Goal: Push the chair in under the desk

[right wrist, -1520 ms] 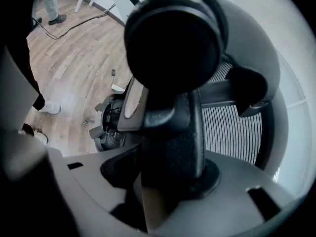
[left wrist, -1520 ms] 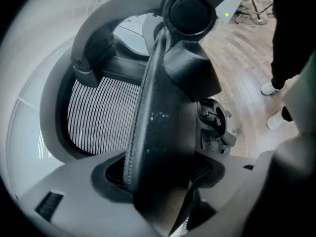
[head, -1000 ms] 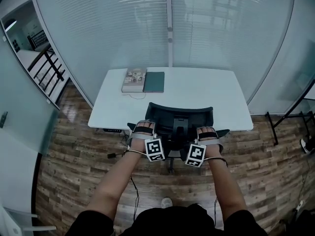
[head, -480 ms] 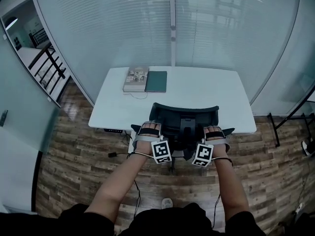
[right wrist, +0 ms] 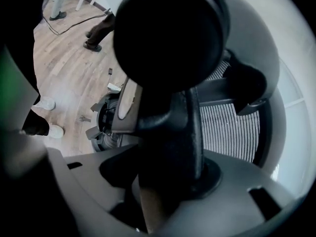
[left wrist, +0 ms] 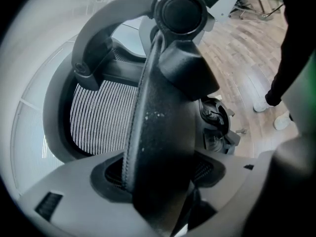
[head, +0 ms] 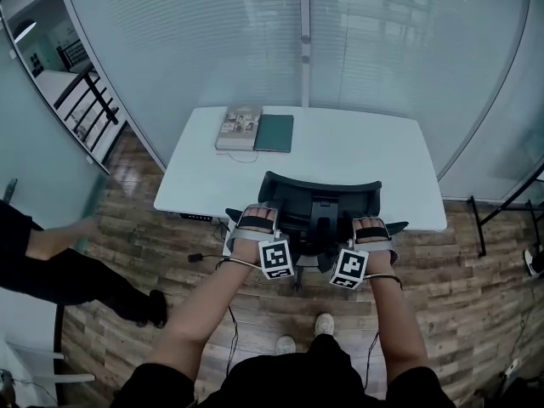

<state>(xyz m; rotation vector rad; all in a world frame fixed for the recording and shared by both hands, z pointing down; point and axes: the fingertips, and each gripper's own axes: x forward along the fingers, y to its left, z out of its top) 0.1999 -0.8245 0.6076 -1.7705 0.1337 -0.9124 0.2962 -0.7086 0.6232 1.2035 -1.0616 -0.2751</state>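
Head view: a black mesh chair [head: 319,204] stands at the near edge of the white desk [head: 374,155], with the left gripper [head: 254,215] and the right gripper [head: 371,224] set on its two sides. Left gripper view: the jaws are clamped on the chair's padded left armrest [left wrist: 163,132]. Right gripper view: the jaws are closed on the right armrest [right wrist: 170,147], with the wooden floor [right wrist: 64,58] beyond.

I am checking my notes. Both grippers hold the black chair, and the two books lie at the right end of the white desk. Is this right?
Not quite: the head view shows the books at the left end of the desk. The rest stands.
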